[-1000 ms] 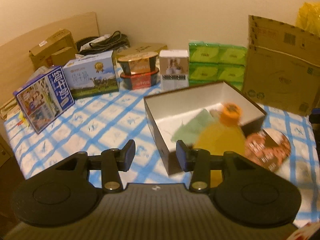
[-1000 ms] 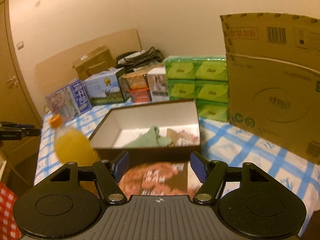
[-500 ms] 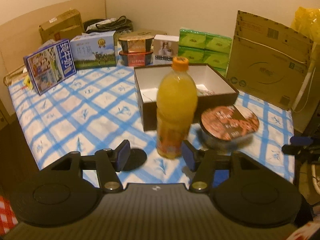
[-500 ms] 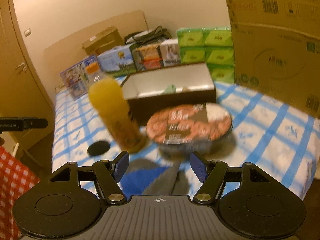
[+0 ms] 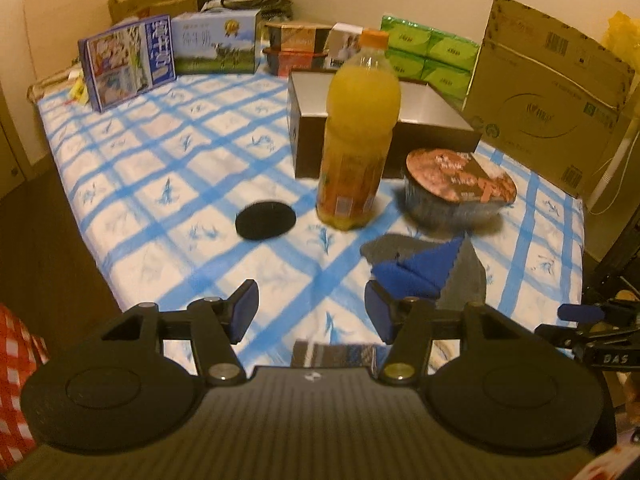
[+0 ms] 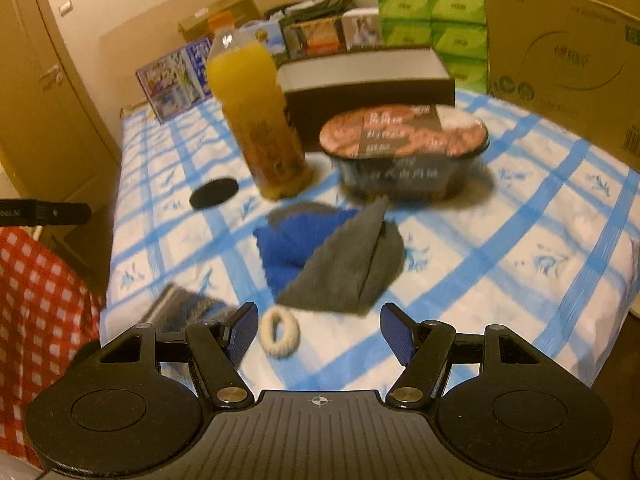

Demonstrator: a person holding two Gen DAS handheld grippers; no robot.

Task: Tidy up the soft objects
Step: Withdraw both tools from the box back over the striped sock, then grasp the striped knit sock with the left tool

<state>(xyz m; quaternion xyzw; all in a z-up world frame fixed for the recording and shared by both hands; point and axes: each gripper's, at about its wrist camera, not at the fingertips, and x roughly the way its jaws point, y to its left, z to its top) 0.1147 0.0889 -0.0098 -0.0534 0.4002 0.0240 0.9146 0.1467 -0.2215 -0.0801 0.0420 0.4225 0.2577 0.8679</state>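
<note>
A grey cloth [image 6: 352, 268] and a blue cloth [image 6: 292, 240] lie heaped together on the blue-checked tablecloth, seen too in the left wrist view [image 5: 424, 268]. A white scrunchie [image 6: 279, 333] and a striped folded cloth [image 6: 180, 308] lie near the table's front edge. A black round pad [image 5: 265, 220] lies left of the bottle. An open dark box [image 5: 384, 120] stands behind. My left gripper [image 5: 311, 310] is open and empty above the front edge. My right gripper [image 6: 316, 330] is open and empty just short of the cloth heap.
An orange juice bottle [image 5: 358, 128] and a noodle bowl [image 5: 460, 188] stand in front of the box. Milk cartons [image 5: 216, 42], green tissue packs [image 5: 432, 56] and a big cardboard box [image 5: 548, 92] line the back. A red checked fabric [image 6: 36, 300] hangs at left.
Both grippers have pulled back from the box toward the table's front edge and dropped lower. The cloths, scrunchie and black pad have come into view. Both grippers stay open.
</note>
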